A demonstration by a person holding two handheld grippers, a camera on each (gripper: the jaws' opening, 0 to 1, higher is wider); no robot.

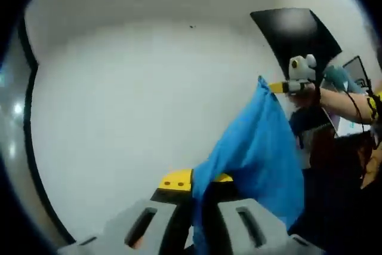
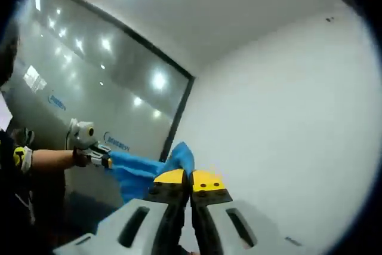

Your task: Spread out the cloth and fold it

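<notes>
A blue cloth (image 1: 256,153) hangs in the air, stretched between both grippers. In the left gripper view my left gripper (image 1: 198,181) is shut on one corner, and the cloth runs up between its yellow-tipped jaws. The right gripper (image 1: 282,86) pinches the opposite corner at the upper right. In the right gripper view my right gripper (image 2: 190,180) is shut on the cloth (image 2: 143,171), which sags leftward to the left gripper (image 2: 102,158), held by a person's hand.
A plain white wall (image 1: 143,106) stands behind the cloth. A black panel (image 1: 295,34) hangs at the upper right. A glass wall with a dark frame (image 2: 107,82) reflects ceiling lights. The person's forearm (image 1: 349,104) reaches in from the right.
</notes>
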